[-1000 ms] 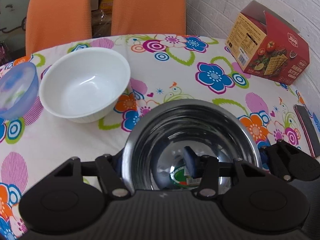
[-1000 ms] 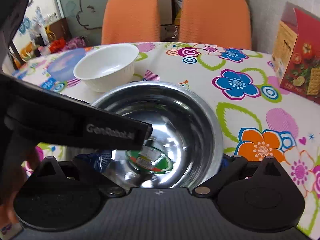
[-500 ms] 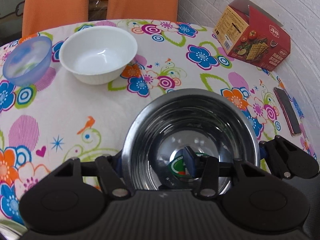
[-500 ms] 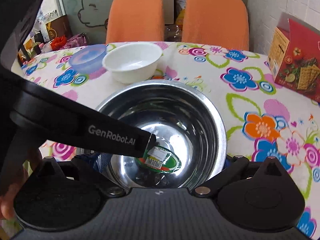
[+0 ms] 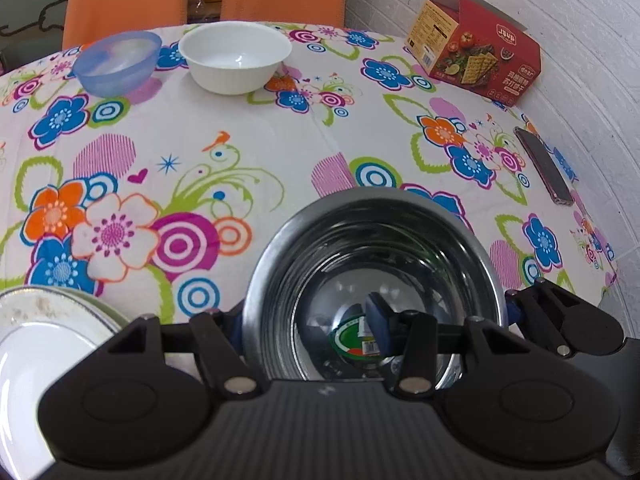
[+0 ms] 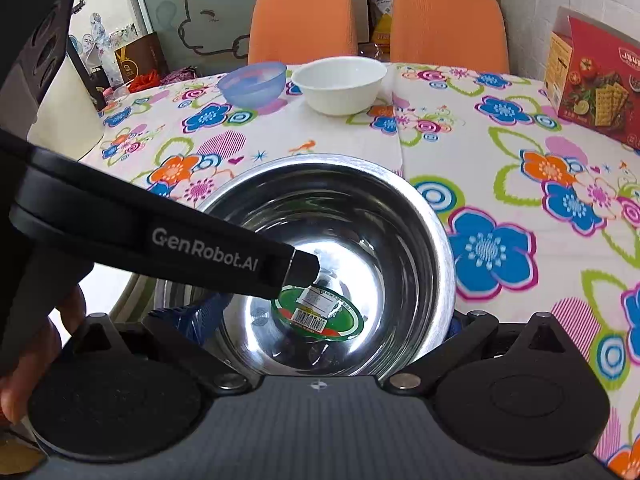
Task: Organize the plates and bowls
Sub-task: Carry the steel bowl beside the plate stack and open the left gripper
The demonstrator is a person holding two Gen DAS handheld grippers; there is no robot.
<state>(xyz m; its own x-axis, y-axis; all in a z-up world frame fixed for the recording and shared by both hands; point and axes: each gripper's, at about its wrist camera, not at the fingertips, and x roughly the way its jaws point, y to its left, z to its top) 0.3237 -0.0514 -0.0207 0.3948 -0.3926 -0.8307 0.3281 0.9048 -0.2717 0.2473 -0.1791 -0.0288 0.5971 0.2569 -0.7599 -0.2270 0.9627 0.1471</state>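
Left wrist: steel bowl [image 5: 376, 264] rim apparently pinched, tablecloth [image 5: 280, 148] beyond.

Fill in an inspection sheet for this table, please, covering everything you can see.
Surface: table under a floral tablecloth.
Job's things: shiny steel bowl with a green sticker inside, nearest the cameras; round white bowl and translucent blue plastic bowl side by side at the far edge; stacked white plates at near left.
Clutter: red cracker box; dark phone by the wall.
Grippers: left gripper has one of its jaws inside the steel bowl, one outside; right gripper straddles it, grip unclear.
Cables: nothing seen.
Surroundings: two orange chairs; white brick wall.
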